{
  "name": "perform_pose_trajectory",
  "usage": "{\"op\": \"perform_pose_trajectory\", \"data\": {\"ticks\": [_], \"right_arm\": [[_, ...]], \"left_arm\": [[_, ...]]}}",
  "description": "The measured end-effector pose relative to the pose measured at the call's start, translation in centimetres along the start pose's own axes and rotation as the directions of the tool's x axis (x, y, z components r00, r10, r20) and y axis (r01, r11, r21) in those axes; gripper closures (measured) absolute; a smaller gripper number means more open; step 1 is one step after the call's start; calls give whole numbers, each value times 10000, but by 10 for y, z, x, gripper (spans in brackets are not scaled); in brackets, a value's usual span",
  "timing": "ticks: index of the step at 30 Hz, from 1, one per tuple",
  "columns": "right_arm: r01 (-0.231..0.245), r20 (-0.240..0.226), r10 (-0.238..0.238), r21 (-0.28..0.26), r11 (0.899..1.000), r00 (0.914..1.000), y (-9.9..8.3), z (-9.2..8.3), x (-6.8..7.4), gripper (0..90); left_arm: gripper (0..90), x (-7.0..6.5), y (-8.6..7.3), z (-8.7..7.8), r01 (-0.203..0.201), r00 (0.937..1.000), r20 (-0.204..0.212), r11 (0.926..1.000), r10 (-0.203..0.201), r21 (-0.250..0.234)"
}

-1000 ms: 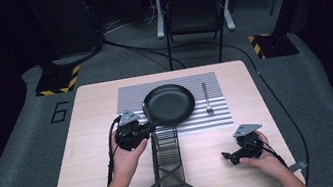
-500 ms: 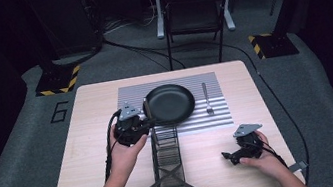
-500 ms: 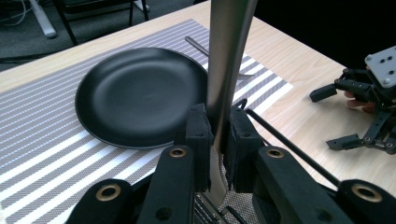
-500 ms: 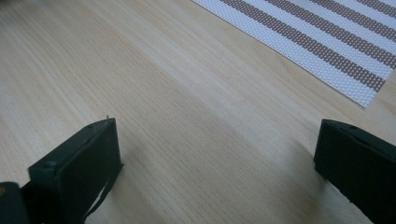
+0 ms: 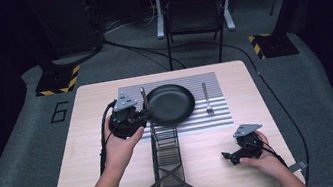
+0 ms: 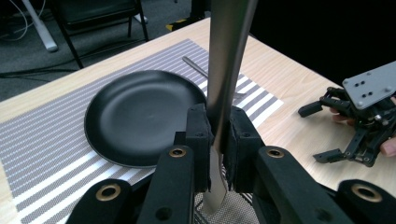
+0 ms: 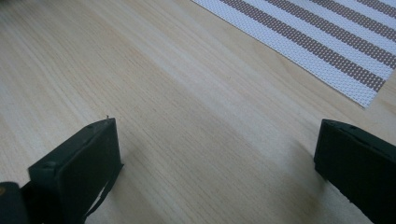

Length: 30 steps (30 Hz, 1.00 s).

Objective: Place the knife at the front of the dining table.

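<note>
- Jaws of my left gripper are clamped on a flat silver metal knife, upright above the black wire-mesh caddy, just beside the round black plate on the striped placemat.
- My right gripper rests near the desk's right front corner, jaws wide apart.

smooth brushed metal with soft shine on the knife. matt black finish on the plate, faint gloss at rim. woven, rough-looking striped cloth or plastic mesh for the placemat. pale wood grain, smooth, on the table. black wire mesh on the caddy.
</note>
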State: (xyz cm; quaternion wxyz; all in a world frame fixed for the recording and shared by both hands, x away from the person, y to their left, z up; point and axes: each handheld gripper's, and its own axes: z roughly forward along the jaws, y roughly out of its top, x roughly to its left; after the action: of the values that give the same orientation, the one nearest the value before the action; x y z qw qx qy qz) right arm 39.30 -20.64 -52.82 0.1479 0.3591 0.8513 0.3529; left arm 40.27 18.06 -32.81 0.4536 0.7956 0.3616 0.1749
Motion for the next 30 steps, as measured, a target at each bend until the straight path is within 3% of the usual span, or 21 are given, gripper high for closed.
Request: {"op": "perform_pose_trajectory", "data": {"ticks": [13, 30], "right_arm": [[-9, 8, 9, -8, 10000, 10000, 0, 0, 0, 0], [-8, 8, 8, -8, 10000, 10000, 0, 0, 0, 0]], "left_arm": [[814, 3, 20, -31, -110, 9996, -251, 9988, 99, -475], [814, 20, 6, -25, 262, 9983, -501, 9988, -283, -413]]}}
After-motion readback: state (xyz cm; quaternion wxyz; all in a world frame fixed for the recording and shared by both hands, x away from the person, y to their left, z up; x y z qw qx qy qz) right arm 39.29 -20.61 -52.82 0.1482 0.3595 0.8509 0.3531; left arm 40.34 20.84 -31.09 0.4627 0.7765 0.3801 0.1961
